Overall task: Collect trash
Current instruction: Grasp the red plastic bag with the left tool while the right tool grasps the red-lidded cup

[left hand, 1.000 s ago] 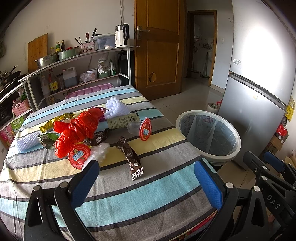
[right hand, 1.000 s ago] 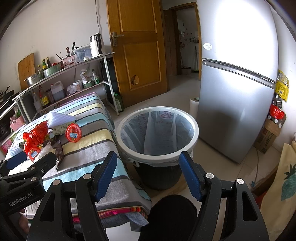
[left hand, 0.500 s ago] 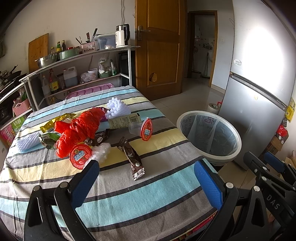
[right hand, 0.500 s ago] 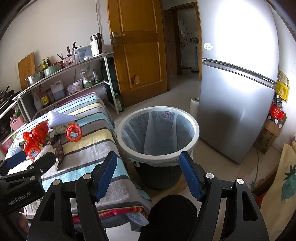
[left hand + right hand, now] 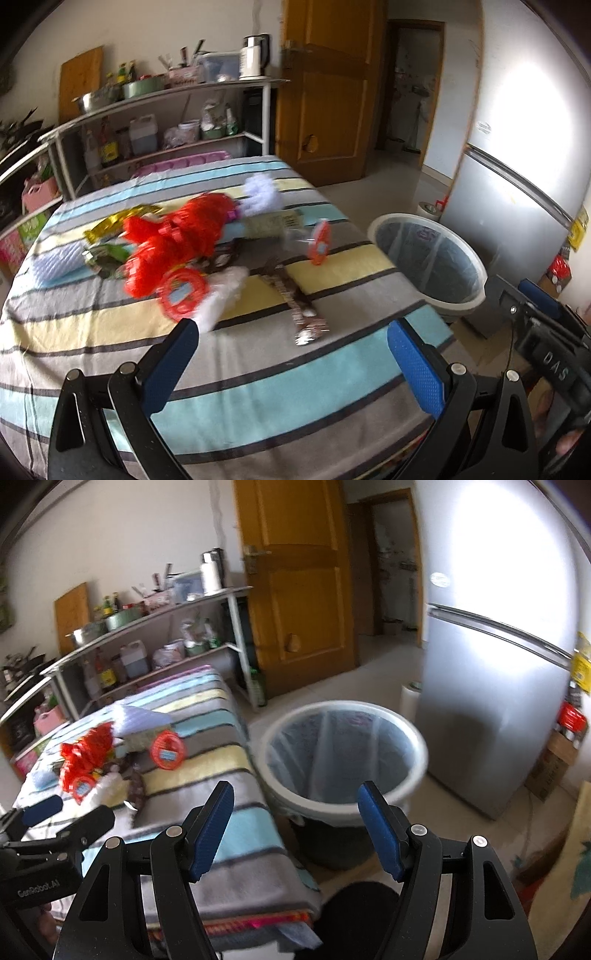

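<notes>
Trash lies in a heap on the striped table (image 5: 258,387): a red plastic bag (image 5: 177,236), a round red-rimmed lid (image 5: 183,293), white foam netting (image 5: 225,295), a brown wrapper (image 5: 295,306) and a clear cup with a red lid (image 5: 319,243). My left gripper (image 5: 291,365) hovers open over the table's near part, short of the brown wrapper, holding nothing. The lined trash bin (image 5: 341,757) stands on the floor right of the table. My right gripper (image 5: 295,830) is open and empty in front of the bin's rim. Both views are blurred.
A metal shelf rack (image 5: 166,110) with bottles, bowls and a kettle stands behind the table. A silver fridge (image 5: 498,664) is right of the bin, a wooden door (image 5: 295,572) behind it. The right gripper's body (image 5: 546,332) shows at the left wrist view's right edge.
Both cameras have shifted forward and slightly left, blurring the views. The trash heap sits lower and nearer in the left wrist view. Both grippers stay open and empty.
</notes>
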`<state>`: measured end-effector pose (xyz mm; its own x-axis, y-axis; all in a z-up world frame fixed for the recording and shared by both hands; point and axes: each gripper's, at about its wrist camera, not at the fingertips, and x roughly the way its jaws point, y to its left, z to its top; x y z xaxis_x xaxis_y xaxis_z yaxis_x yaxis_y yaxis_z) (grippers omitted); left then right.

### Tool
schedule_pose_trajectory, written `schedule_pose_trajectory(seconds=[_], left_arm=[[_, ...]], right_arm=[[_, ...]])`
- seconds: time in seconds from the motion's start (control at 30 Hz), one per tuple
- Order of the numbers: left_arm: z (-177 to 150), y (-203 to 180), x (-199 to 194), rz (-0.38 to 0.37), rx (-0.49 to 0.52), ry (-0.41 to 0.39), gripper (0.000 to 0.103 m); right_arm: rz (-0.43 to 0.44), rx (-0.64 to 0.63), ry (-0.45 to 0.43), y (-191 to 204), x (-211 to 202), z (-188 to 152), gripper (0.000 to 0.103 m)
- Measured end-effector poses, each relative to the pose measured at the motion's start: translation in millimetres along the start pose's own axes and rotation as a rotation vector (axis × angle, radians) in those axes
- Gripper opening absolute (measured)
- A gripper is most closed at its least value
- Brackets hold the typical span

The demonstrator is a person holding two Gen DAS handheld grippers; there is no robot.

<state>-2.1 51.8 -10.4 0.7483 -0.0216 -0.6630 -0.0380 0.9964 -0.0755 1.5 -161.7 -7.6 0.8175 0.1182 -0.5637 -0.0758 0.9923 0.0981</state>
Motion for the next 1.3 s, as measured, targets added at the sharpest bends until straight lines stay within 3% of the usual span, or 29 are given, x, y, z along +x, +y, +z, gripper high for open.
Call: schedule_pose_trajectory(seconds=[0.2,0.4,0.6,0.8,0.97,1.1,1.3], left_arm=[[5,45,-6,0.069,-0.055,-0.034,0.103],[14,90,-1,0.085,-0.143,-0.01,0.103],[27,116,4,0.083,-0.174,-0.014,0.103],[47,121,26,0.051,-0.128,-0.017,0.1],[60,114,40,0.004,-0.075,-0.014,0.1],[63,113,52,-0.04,-0.089,0.01,0.094],[61,106,63,-0.07,-0.064,0.054,0.076]], right_arm=[[0.129,-0.089,0.025,29,28,15,0.07],[0.268,-0.172,0.094,64,67,27,0.07],[0.336,-0.214,0.153,88,97,34,0.07],[0.407,-0.29,0.203,104,123,43,0.07],[0.451,-0.281,0.247,107,144,50,0.07],[0.48,-0.282,0.27,110,152,50,0.07],[0.496,-0.292,0.283,114,157,51,0.051]])
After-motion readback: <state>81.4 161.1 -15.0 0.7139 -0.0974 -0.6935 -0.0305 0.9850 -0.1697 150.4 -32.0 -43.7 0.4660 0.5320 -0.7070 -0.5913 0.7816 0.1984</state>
